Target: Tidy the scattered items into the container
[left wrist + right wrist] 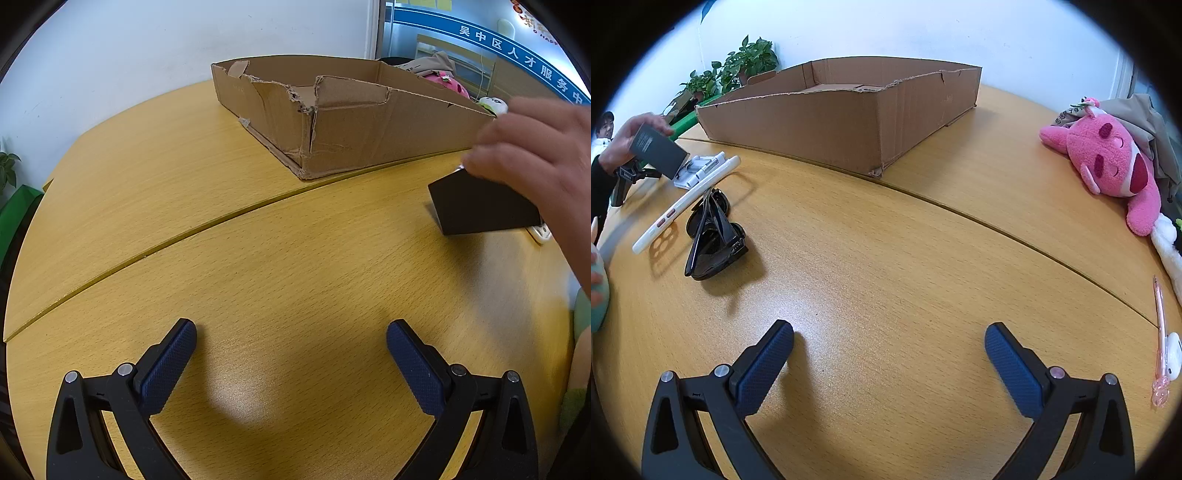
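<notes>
Claws, two (291,341) (889,345), both spread; one cardboard box (842,122), one plush (1108,162)

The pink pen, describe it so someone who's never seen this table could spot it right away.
Start at the cardboard box and go right to the pink plush toy. Below it, by the table's right edge, lies the pink pen beside a small white object. It's the only long, thin pink item.

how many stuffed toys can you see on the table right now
2. A pink plush lies at the table's far right edge. A white plush lies just below it, cut off by the frame. Others may be hidden past the edge.
</notes>
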`<state>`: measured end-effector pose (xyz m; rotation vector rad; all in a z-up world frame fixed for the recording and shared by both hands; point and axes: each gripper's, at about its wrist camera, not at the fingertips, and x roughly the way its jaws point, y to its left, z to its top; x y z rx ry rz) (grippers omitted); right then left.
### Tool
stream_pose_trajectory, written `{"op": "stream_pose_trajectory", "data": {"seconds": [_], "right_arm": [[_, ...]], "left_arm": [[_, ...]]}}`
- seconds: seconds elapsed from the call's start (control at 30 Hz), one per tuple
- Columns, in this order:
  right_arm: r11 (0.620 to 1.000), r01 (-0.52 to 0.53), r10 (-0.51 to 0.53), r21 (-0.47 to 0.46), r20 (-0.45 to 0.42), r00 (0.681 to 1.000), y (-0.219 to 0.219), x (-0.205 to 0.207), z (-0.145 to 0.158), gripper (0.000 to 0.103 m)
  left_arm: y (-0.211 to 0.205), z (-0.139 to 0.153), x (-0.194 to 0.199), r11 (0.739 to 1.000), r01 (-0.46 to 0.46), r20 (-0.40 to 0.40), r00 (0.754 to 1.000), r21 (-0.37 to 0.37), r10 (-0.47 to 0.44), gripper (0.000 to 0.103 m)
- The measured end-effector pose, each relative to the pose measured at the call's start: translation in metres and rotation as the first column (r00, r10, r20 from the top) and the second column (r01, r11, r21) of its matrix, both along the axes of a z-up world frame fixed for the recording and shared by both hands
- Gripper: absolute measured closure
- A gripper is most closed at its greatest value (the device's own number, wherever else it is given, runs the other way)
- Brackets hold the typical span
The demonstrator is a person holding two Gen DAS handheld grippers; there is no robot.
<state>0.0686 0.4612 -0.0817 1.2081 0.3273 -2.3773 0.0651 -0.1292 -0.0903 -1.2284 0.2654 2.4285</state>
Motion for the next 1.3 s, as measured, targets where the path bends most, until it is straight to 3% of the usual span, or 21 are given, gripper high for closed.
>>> {"op": "stream_pose_trajectory", "data": {"seconds": [1.3], "right_arm": [[1.0, -0.003, 0.003, 0.0, 0.0, 1.0, -0.0018, 0.0026, 0.001, 0.0]], "left_arm": [[-0.0014, 0.0011, -0.003, 1.0, 0.003, 0.001, 1.0, 0.001, -0.003, 0.0]]}}
